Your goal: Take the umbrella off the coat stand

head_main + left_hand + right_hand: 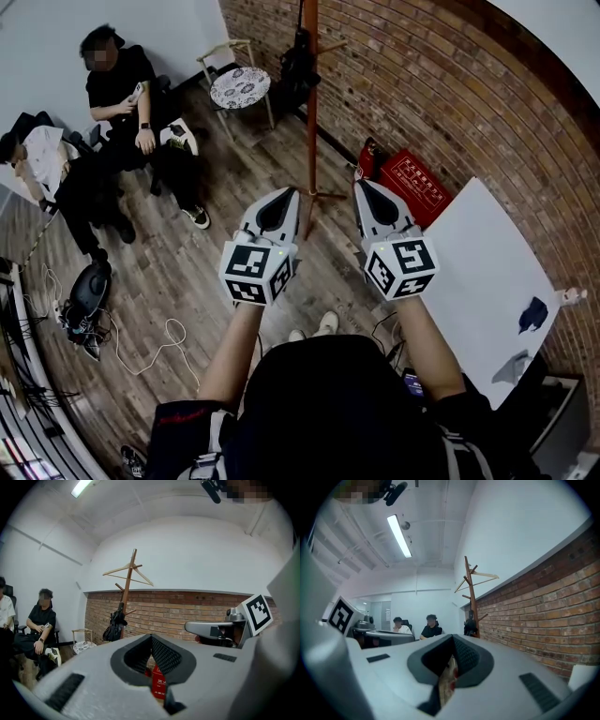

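A tall wooden coat stand (310, 103) rises by the brick wall, ahead of both grippers. A black folded umbrella (298, 58) hangs from one of its upper pegs. In the left gripper view the coat stand (128, 585) is left of centre, with the umbrella (115, 627) low on the pole. In the right gripper view the coat stand (471, 597) and the umbrella (470, 626) are far off by the wall. My left gripper (284, 197) and right gripper (367, 190) are held side by side at about chest height, well short of the stand. Both are shut on nothing.
Two people sit at the left (122, 89). A small chair with a patterned cushion (240, 86) stands beside the stand. A red fire-extinguisher box (412, 183) and a white tabletop (487, 272) are at the right. Cables lie on the wooden floor (141, 352).
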{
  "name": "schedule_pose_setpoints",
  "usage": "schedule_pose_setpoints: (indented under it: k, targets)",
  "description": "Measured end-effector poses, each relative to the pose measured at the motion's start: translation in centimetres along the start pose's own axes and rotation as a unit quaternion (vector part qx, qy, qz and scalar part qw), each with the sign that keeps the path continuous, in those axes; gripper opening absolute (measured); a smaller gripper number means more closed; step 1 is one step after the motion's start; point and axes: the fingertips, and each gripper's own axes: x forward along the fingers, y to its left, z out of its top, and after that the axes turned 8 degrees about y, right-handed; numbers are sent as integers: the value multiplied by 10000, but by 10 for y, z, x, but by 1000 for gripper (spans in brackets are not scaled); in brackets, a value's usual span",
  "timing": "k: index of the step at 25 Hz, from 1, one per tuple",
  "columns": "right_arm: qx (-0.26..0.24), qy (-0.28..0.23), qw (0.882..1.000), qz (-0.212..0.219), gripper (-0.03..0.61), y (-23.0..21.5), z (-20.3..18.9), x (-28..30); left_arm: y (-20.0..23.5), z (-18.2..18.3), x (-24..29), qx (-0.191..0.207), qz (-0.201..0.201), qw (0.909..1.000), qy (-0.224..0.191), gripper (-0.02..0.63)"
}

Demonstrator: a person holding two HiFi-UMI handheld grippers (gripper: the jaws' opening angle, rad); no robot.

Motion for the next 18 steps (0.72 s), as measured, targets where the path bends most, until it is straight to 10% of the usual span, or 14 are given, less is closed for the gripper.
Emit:
schedule_pose_setpoints:
  k: [18]
  targets:
    - [0, 2, 9994, 348, 28, -32, 3, 28, -3, 8, 39, 137, 172, 9997, 60, 18]
